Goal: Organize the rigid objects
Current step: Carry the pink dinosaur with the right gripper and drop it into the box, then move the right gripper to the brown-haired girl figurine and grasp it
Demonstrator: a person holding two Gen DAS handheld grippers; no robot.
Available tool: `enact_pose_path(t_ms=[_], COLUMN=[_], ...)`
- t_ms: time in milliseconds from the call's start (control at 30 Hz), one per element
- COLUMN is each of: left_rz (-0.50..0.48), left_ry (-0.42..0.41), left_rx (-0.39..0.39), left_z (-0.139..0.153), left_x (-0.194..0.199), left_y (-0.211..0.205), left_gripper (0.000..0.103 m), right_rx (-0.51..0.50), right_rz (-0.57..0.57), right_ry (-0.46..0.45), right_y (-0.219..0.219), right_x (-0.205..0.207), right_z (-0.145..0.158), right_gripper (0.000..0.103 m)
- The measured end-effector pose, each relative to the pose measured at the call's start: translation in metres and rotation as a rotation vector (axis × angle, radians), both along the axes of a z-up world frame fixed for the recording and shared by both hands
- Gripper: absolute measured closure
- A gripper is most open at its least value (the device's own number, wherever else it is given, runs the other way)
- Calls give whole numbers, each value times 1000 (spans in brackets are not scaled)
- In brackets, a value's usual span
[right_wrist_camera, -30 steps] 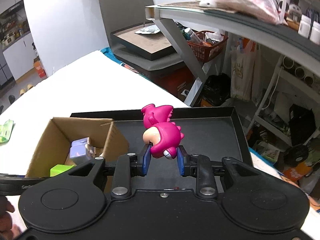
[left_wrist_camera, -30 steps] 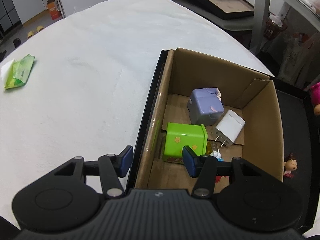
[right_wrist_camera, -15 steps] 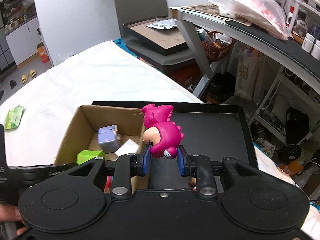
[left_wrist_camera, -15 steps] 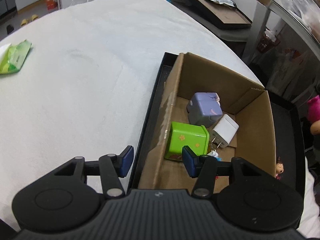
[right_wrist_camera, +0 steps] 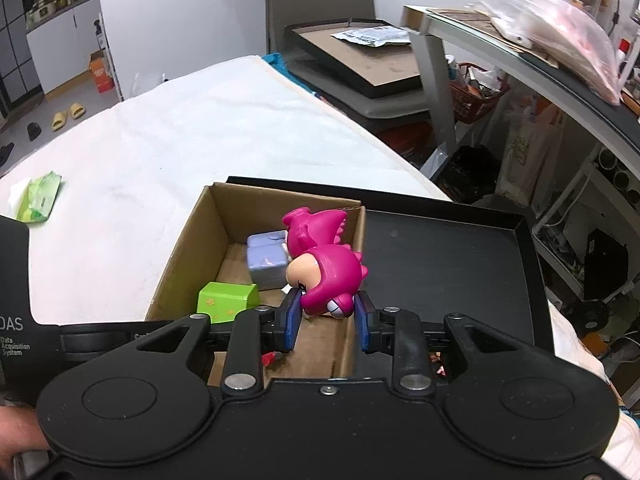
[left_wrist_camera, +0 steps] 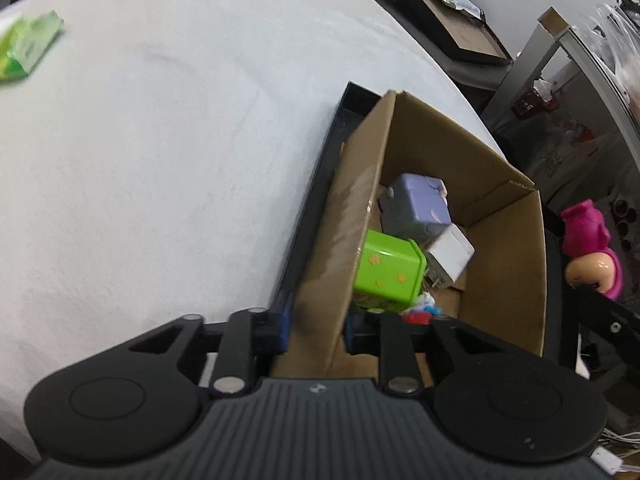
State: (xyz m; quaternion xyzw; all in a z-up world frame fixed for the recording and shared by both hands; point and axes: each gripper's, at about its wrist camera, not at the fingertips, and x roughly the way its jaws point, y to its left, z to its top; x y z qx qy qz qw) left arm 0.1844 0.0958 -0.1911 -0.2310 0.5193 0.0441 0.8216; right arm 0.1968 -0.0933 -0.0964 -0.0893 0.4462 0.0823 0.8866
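The right gripper holds a pink figurine between its jaws, which pinch the toy's lower end so that the body sticks up and forward beyond the blue pads. In the right wrist view the figurine hangs above the right wall of the cardboard box, over the box's near right corner. The left wrist view shows the same toy beyond the box's right wall.

The left gripper straddles the near left wall of the cardboard box: one blue pad sits outside the wall, the other inside, and the cardboard stands between them. The pads look close against the wall, but whether they actually press it cannot be told.

Inside the box lie a lavender cube, a green box with orange stars, a white charger and a small red, white and blue toy near the front. They crowd the left and middle of the floor; bare cardboard shows along the right wall and at the near right.

The box sits in the left part of a black tray, whose right part is mostly bare black surface. The tray rests on a tabletop covered with a white cloth, where a green packet lies well apart at the far left.
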Motion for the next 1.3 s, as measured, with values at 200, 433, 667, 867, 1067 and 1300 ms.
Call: enact_pose_path(t_ms=[200, 433, 667, 867, 1067, 1300], left_rz=[13, 17, 18, 16, 17, 14], left_ry=[-1, -2, 0, 3, 4, 6], left_rx=[-19, -35, -34, -25, -14, 5], left_z=[0, 1, 2, 3, 2, 3], left_x=[-2, -4, -4, -3, -2, -2], left_y=[2, 4, 3, 1, -1, -4], left_gripper=[81, 80, 80, 80, 80, 80], right_rx=[-27, 3, -26, 3, 41, 101], right_rz=[5, -19, -39, -67, -90, -128], right_ry=[7, -2, -69, -131, -146, -152], right_y=[11, 8, -8, -29, -49, -75], right_x=[3, -1, -16, -25, -30, -32], right_z=[-5, -5, 8, 16, 16, 14], right_gripper=[75, 31, 13, 5, 4, 0])
